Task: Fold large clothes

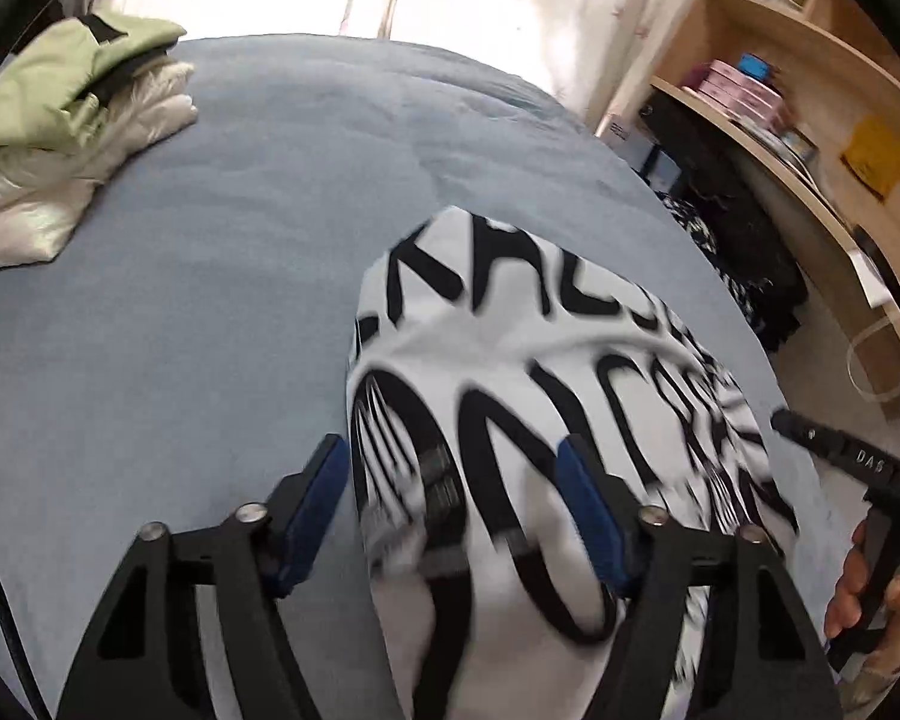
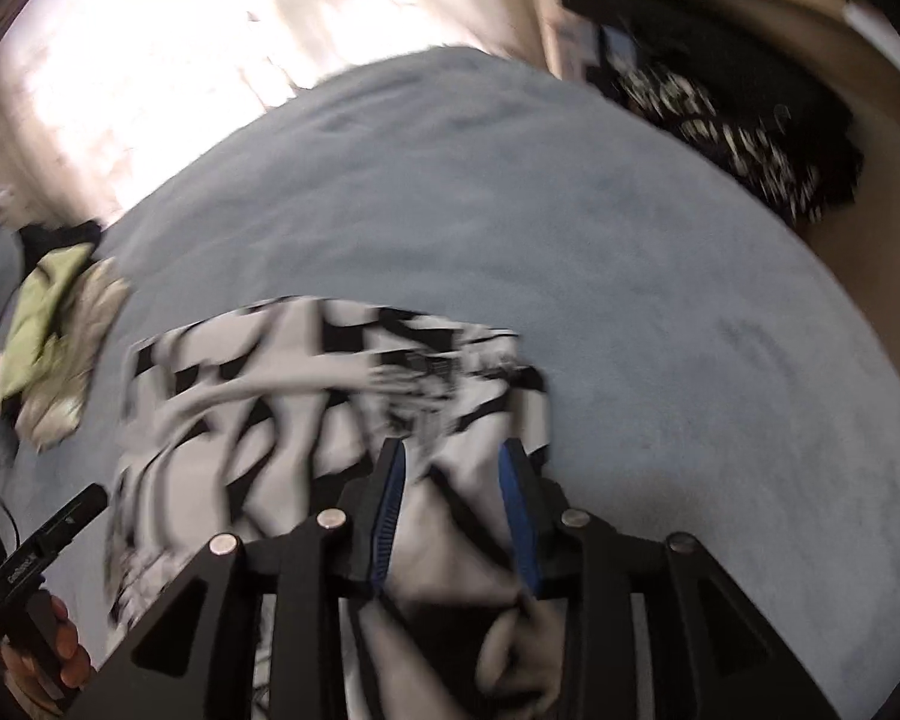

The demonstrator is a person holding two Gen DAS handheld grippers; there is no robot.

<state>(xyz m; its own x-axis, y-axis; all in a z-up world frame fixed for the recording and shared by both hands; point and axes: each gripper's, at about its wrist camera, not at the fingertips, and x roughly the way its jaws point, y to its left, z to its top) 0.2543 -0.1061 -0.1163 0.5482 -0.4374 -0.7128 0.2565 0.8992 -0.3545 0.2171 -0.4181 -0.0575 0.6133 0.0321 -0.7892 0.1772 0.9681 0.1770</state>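
Note:
A white garment with big black lettering (image 1: pixel 510 372) lies bunched on the blue bed cover (image 1: pixel 210 276). My left gripper (image 1: pixel 450 471) hangs over the garment's near left edge. Its jaws stand wide apart, one blue pad over the bed cover and the other over the cloth, with nothing pinched. In the right wrist view the same garment (image 2: pixel 282 372) is blurred. My right gripper (image 2: pixel 452 459) straddles a fold of it at its near right corner, and the pads stand apart from the cloth. Each view shows the other gripper at its edge, held by a hand (image 1: pixel 858 588).
A stack of folded clothes, light green on white (image 1: pixel 72 138), sits at the bed's far left corner. A wooden shelf unit (image 1: pixel 810 90) stands right of the bed. Dark patterned clothes (image 2: pixel 750 138) are heaped on the floor beside it. Bright curtains hang behind.

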